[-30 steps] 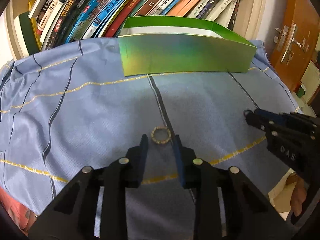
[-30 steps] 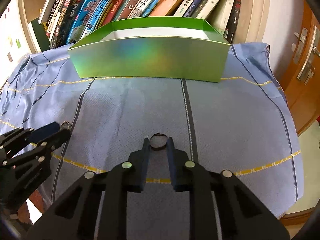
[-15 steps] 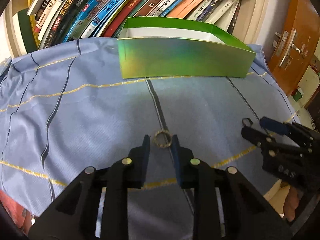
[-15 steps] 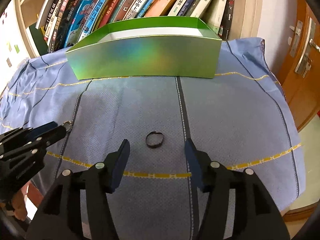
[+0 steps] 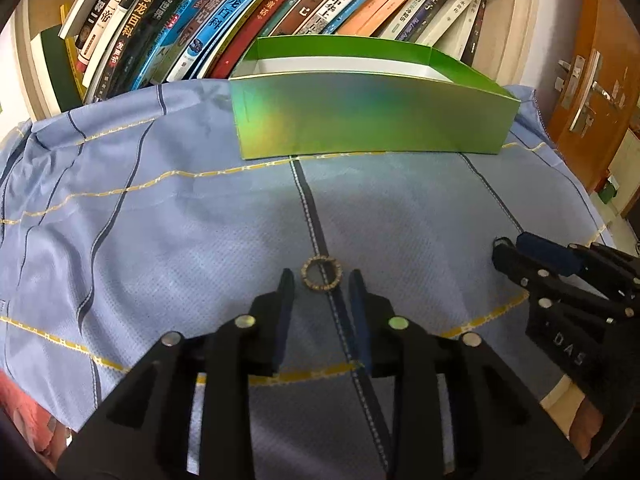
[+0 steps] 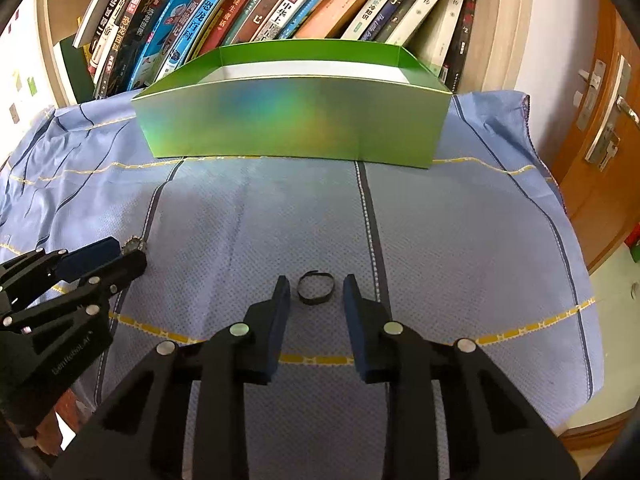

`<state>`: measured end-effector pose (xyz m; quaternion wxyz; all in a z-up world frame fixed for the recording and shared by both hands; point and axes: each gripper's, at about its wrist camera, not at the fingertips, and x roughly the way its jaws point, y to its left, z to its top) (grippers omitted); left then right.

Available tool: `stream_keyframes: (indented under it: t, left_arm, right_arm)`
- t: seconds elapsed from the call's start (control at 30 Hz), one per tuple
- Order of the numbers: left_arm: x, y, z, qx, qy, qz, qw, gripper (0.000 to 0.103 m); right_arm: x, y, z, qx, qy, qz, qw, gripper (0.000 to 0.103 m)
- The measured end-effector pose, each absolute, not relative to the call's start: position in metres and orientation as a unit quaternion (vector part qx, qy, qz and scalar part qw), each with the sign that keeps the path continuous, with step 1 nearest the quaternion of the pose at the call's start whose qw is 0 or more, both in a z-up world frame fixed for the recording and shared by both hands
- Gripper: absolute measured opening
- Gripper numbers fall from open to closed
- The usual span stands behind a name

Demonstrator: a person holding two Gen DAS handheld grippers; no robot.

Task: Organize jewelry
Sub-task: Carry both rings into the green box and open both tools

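Two grippers, each poised over its own ring

Two rings lie on the blue cloth (image 5: 168,232), and we hold one gripper over each of them. Both tools point forward and steeply down toward the cloth, side by side.

Our left gripper (image 5: 322,280) has its tips at the two sides of the gold ring (image 5: 322,274). This ring lies flat on a dark stripe of the cloth. The gap between the jaws is narrow, only a little wider than the ring, and it is opening now. The ring is just in front of the fingertips (image 5: 286,280), and we see no pad pressing on it.

Our right gripper (image 6: 316,286) stands in the same way over the dark ring (image 6: 315,289). This ring rests on the cloth, a bit tilted, just ahead of the tips. These jaws are closing now, but they are apart from the ring on both sides.

In the left wrist view the right gripper comes in from the right edge, and a hand (image 5: 596,424) is partly visible below it.

Farther back, the green box (image 6: 292,124) stands open on the cloth, well apart from both rings. Behind it, a row of books (image 6: 256,4) leans on a wooden shelf.
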<state>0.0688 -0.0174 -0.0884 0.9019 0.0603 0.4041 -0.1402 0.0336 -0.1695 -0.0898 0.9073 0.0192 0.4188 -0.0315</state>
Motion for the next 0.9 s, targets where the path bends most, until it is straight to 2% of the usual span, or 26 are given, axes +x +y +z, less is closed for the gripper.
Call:
stream_keyframes:
  t: [0.23, 0.33, 0.9]
  left_arm:
    - [0.071, -0.023, -0.089, 0.06, 0.398, -0.132, 0.906, 0.029]
    - [0.071, -0.024, -0.089, 0.061, 0.394, -0.133, 0.907, 0.021]
    - [0.076, -0.017, -0.082, 0.047, 0.392, -0.122, 0.911, 0.021]
  right_arm:
    - [0.037, -0.169, -0.09, 0.02, 0.416, -0.033, 0.908, 0.029]
    - [0.037, -0.167, -0.09, 0.021, 0.415, -0.026, 0.909, 0.022]
    - [0.035, -0.184, -0.074, 0.046, 0.404, -0.037, 0.913, 0.02]
